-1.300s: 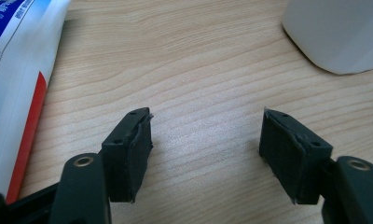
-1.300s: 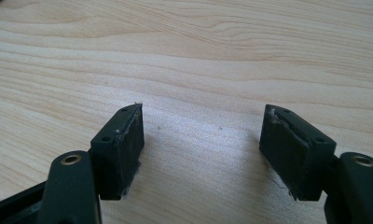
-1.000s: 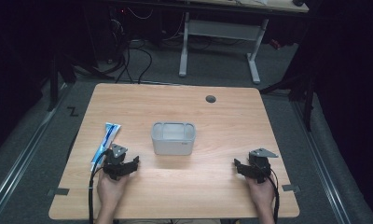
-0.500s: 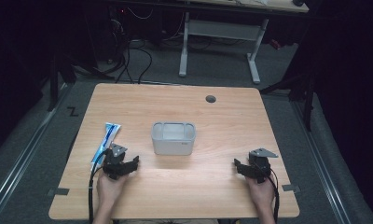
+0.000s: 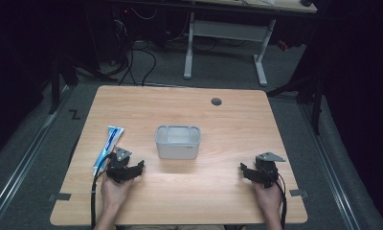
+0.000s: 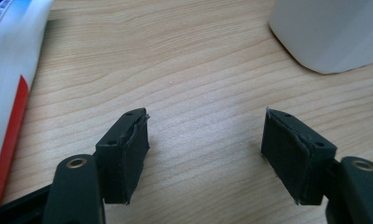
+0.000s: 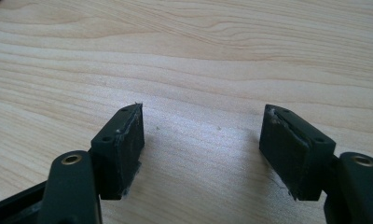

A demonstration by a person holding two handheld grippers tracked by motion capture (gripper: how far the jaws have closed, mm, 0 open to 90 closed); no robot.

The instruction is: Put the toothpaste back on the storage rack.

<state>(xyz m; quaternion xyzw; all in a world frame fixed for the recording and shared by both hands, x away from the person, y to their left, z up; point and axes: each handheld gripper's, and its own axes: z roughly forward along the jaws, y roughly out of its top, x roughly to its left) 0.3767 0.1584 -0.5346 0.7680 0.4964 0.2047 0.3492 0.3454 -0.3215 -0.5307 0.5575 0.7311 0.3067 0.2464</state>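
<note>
Resting on the table (image 5: 189, 191), left gripper (image 6: 205, 140) jaws wide beside toothpaste tube (image 6: 10, 70), right gripper (image 7: 201, 140) jaws wide over bare wood

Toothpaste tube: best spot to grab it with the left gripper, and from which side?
Probably across the narrow width of the toothpaste tube, near its middle, coming straight down from above. It lies flat and lengthwise on the table, just beyond and left of the left gripper, so its long edges are free. The fingers already stand open; the bin sits clear to the right.
</note>
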